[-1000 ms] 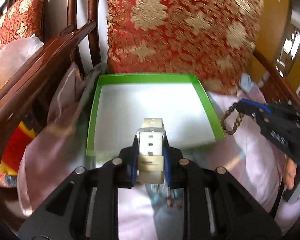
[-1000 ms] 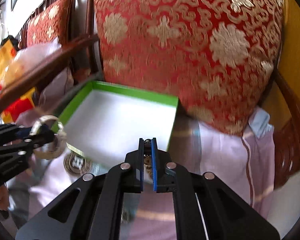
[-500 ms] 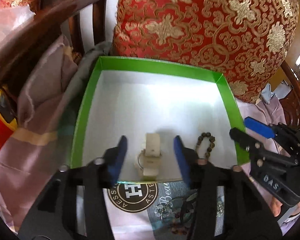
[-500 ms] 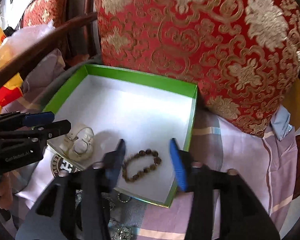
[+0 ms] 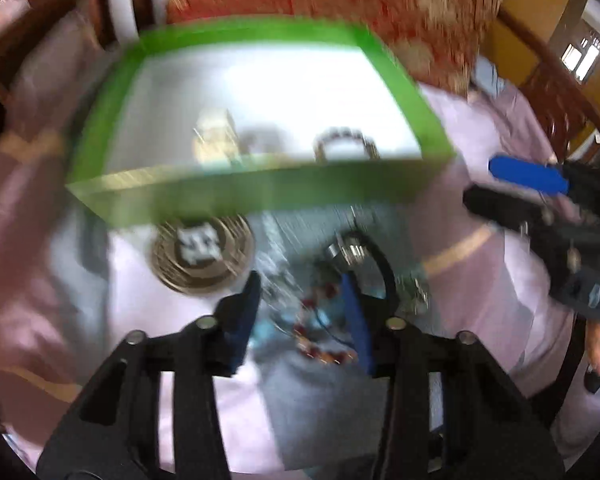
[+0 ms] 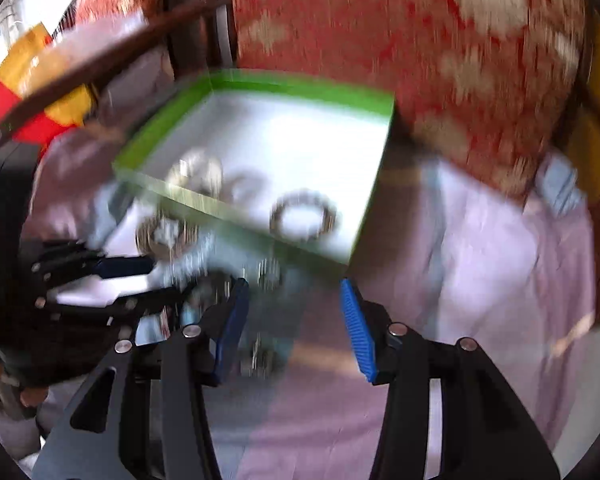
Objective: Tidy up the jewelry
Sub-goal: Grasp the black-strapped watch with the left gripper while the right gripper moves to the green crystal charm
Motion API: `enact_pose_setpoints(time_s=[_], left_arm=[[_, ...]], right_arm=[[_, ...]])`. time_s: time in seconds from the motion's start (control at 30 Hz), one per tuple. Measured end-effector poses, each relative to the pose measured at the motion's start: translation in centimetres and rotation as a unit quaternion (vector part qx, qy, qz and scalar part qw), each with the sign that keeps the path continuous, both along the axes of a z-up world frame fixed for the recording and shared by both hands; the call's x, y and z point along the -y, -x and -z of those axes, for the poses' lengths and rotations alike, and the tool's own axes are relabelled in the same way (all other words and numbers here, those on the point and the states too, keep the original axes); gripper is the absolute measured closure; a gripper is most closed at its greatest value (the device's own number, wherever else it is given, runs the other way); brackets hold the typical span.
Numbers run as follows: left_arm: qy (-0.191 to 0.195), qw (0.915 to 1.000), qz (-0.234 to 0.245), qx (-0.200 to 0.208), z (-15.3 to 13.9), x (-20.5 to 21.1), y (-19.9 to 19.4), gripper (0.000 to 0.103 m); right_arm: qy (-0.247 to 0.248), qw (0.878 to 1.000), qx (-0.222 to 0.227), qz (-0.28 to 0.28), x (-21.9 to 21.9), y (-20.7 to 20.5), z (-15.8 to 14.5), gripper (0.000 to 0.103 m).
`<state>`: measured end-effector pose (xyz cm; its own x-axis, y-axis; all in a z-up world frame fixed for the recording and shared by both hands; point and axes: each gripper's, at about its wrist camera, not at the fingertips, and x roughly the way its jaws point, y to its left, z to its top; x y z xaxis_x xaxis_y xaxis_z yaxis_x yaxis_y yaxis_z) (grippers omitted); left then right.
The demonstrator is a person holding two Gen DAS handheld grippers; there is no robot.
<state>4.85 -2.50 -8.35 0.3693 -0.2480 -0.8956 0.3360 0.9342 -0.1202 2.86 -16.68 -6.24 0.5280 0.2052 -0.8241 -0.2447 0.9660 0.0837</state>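
Observation:
A green box (image 5: 260, 194) with a white inside sits on the pink cloth; it also shows in the right wrist view (image 6: 300, 88). Inside lie a cream watch (image 5: 214, 138) (image 6: 196, 172) and a brown bead bracelet (image 5: 346, 146) (image 6: 304, 216). My left gripper (image 5: 300, 308) is open and empty, low over a blurred pile of jewelry (image 5: 324, 320) in front of the box. My right gripper (image 6: 292, 320) is open and empty, near the box's front right corner, over more blurred jewelry (image 6: 260, 352). Both views are motion-blurred.
A round brown logo (image 5: 202, 252) is printed on the paper under the box. A red and gold cushion (image 6: 420, 40) stands behind the box. Dark wooden chair arms (image 5: 40, 28) run along the left and right. Pink cloth (image 6: 480, 260) covers the seat.
Both grippers, which dropped the watch and the bracelet into the box, have pulled back and down from it. They now hang open over the jewelry pile in front.

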Motion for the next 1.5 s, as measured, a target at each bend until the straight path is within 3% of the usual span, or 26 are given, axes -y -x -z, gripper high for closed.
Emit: enact_pose_setpoints(time_s=[0.13, 0.27, 0.3, 0.33, 0.37, 0.43, 0.8, 0.97, 1.2, 1.33, 1.43, 1.5], left_arm=[[-0.001, 0.9993, -0.003, -0.038, 2.7, 0.7, -0.5, 0.081], [-0.012, 0.9992, -0.020, -0.032, 2.5, 0.0, -0.6, 0.093], [-0.013, 0.9992, -0.022, -0.030, 2.4, -0.2, -0.5, 0.095], [-0.015, 0.9992, -0.025, -0.027, 2.2, -0.5, -0.4, 0.099], [-0.017, 0.9991, -0.029, -0.026, 2.1, -0.8, -0.4, 0.099], [-0.026, 0.9985, -0.041, -0.023, 1.9, -1.6, -0.3, 0.100], [-0.020, 0.9981, -0.059, 0.002, -0.7, -4.9, 0.9, 0.100], [-0.017, 0.9983, -0.056, -0.009, 0.2, -4.7, 0.9, 0.098], [-0.011, 0.9985, -0.053, -0.012, 0.5, -4.0, 0.5, 0.092], [0.003, 0.9987, -0.051, 0.004, -0.7, -4.5, 0.8, 0.069], [0.014, 0.9990, -0.044, 0.003, -0.9, -4.2, 0.8, 0.066], [0.013, 0.9994, -0.033, -0.001, -0.7, -3.5, 0.9, 0.065]], right_arm=[[-0.002, 0.999, -0.050, -0.005, -0.2, 0.9, 3.4, 0.055], [-0.007, 0.998, -0.064, -0.024, -1.6, 0.9, 4.6, 0.056], [0.000, 0.998, -0.061, -0.030, -2.2, 0.9, 4.9, 0.059], [0.007, 0.998, -0.061, -0.032, -2.5, 0.9, 5.1, 0.069], [0.014, 0.997, -0.064, -0.032, -2.7, 0.8, 5.4, 0.081], [0.020, 0.997, -0.066, -0.031, -2.8, 0.8, 5.7, 0.086], [-0.018, 0.999, -0.034, 0.002, -0.2, 0.4, 2.8, 0.087], [-0.007, 0.999, -0.045, 0.013, 0.5, -0.2, 3.4, 0.069], [0.010, 0.998, -0.059, 0.010, 0.4, -0.6, 4.6, 0.069], [0.011, 0.998, -0.067, 0.004, 0.4, -0.7, 5.2, 0.069], [0.016, 0.997, -0.071, -0.006, -0.2, -0.6, 5.6, 0.069], [0.019, 0.997, -0.073, -0.009, -0.4, -0.5, 5.8, 0.079]])
